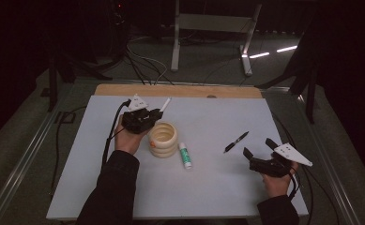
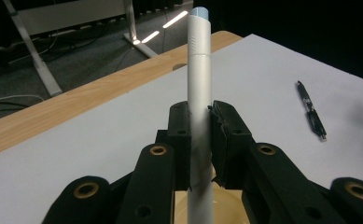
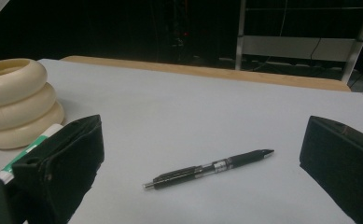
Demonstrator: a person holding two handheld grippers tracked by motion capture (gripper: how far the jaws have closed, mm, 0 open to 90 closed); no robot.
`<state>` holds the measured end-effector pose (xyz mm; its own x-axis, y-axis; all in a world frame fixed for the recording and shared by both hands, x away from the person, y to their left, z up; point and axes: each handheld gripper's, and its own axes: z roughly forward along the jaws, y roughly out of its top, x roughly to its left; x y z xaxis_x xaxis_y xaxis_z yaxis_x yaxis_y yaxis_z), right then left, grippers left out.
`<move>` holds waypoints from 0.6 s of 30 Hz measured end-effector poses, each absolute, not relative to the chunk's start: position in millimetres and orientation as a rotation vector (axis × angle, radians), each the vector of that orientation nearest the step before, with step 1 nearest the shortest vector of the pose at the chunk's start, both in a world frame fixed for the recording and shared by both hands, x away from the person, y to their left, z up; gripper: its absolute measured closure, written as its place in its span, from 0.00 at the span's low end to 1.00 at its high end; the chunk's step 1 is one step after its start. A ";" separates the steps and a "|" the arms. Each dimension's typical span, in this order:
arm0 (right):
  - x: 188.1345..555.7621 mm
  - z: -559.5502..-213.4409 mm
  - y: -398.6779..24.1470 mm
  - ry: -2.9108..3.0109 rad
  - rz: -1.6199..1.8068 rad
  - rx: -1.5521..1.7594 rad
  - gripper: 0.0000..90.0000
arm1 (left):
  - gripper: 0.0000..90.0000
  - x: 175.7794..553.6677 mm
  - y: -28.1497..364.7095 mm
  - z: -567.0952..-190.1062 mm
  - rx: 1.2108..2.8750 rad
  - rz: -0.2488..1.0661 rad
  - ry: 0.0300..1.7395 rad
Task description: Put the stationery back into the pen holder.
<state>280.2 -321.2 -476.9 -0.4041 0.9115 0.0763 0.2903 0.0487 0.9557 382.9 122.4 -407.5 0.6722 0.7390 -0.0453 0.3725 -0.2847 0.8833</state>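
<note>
Left tongs [image 2: 200, 121] pinch white marker [image 2: 199, 93] mid-barrel, just above ringed cup [image 1: 163, 139]. Marker looks light, stiff, smooth; may slip. Right tongs [image 3: 202, 163] spread, facing black pen [image 3: 209, 169] on counter [image 3: 193, 107].

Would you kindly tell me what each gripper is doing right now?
Left gripper: closed on a white pen.
Right gripper: open, holding nothing.

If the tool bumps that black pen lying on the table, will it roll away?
Probably a little. The black pen has a round, slim barrel and lies flat on the smooth white table, so a sideways nudge would likely roll it. Its clip may stop it after part of a turn. It looks stiff and light, so it should slide easily.
</note>
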 end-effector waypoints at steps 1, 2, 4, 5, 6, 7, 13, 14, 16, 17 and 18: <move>280.2 -476.9 -321.2 1.749 1.373 1.210 0.00 | 0.88 382.9 121.7 -407.7 1.897 0.464 0.870; 280.2 -477.0 -321.2 1.749 1.373 1.210 0.00 | 0.88 382.8 120.8 -407.8 1.894 0.461 0.869; 280.2 -476.9 -321.3 1.748 1.374 1.212 0.00 | 0.88 382.7 119.2 -407.9 1.892 0.458 0.865; 280.2 -476.9 -321.3 1.748 1.374 1.212 0.00 | 0.88 382.6 118.3 -408.1 1.890 0.459 0.865; 280.2 -476.9 -321.3 1.748 1.374 1.212 0.00 | 0.88 382.5 117.6 -408.2 1.889 0.456 0.864; 280.2 -476.9 -321.3 1.749 1.374 1.211 0.00 | 0.88 382.5 116.9 -408.4 1.889 0.456 0.862; 280.1 -476.7 -321.5 1.746 1.375 1.213 0.00 | 0.88 382.0 114.1 -409.2 1.886 0.457 0.855; 280.0 -476.7 -321.6 1.746 1.376 1.213 0.00 | 0.88 381.9 113.5 -409.6 1.883 0.454 0.856; 280.0 -476.6 -321.5 1.746 1.376 1.213 0.00 | 0.88 381.8 112.7 -410.3 1.888 0.456 0.854; 280.0 -476.6 -321.6 1.746 1.375 1.213 0.00 | 0.88 381.7 112.1 -410.9 1.884 0.452 0.856; 280.0 -476.6 -321.6 1.745 1.375 1.213 0.00 | 0.88 381.8 111.6 -411.5 1.886 0.451 0.855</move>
